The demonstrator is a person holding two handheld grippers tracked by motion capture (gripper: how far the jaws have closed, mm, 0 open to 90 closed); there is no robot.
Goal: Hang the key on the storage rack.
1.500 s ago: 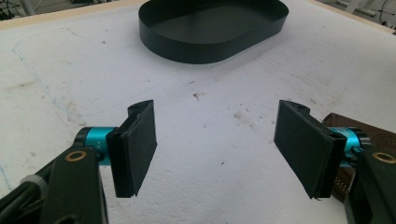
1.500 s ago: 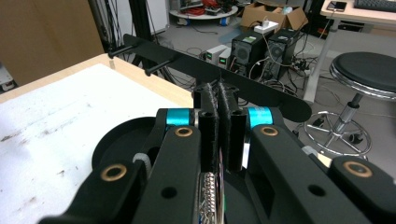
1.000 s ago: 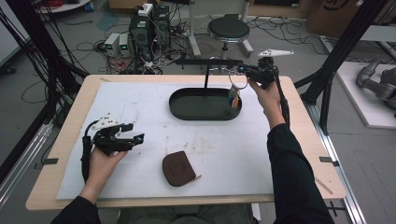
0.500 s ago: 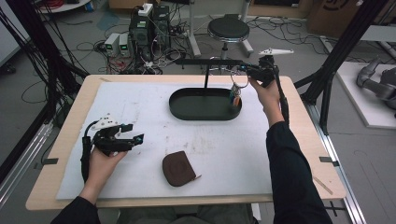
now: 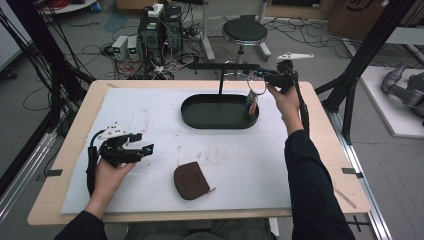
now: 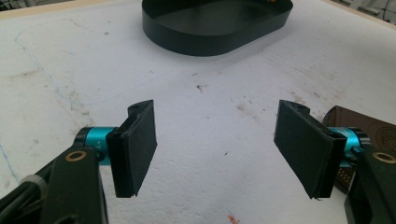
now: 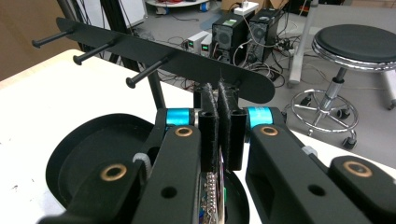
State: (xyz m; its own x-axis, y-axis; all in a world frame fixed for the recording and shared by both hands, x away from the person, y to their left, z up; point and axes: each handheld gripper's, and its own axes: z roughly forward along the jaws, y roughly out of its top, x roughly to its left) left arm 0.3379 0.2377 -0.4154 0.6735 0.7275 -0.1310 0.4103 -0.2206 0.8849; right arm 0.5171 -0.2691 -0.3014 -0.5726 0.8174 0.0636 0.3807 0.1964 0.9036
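A keychain [image 5: 251, 103] with a metal ring and a small colourful charm hangs from my right gripper [image 5: 261, 75], which is shut on its top. It dangles over the right end of the black oval tray [image 5: 220, 126], just below the right tip of the black peg rack [image 5: 225, 66]. In the right gripper view the pads [image 7: 208, 122] press together in front of the rack bar [image 7: 187, 60], and the chain [image 7: 212, 191] shows beneath them. My left gripper [image 5: 147, 148] lies low over the white mat at the left, open, with nothing between its pads [image 6: 135, 147].
A brown leather pouch [image 5: 191, 181] lies on the mat near the front edge, just right of the left gripper [image 6: 215, 149] and its jaw. Three pegs [image 7: 144, 74] stick out from the rack. A stool [image 5: 245, 31] and electronics stand beyond the table.
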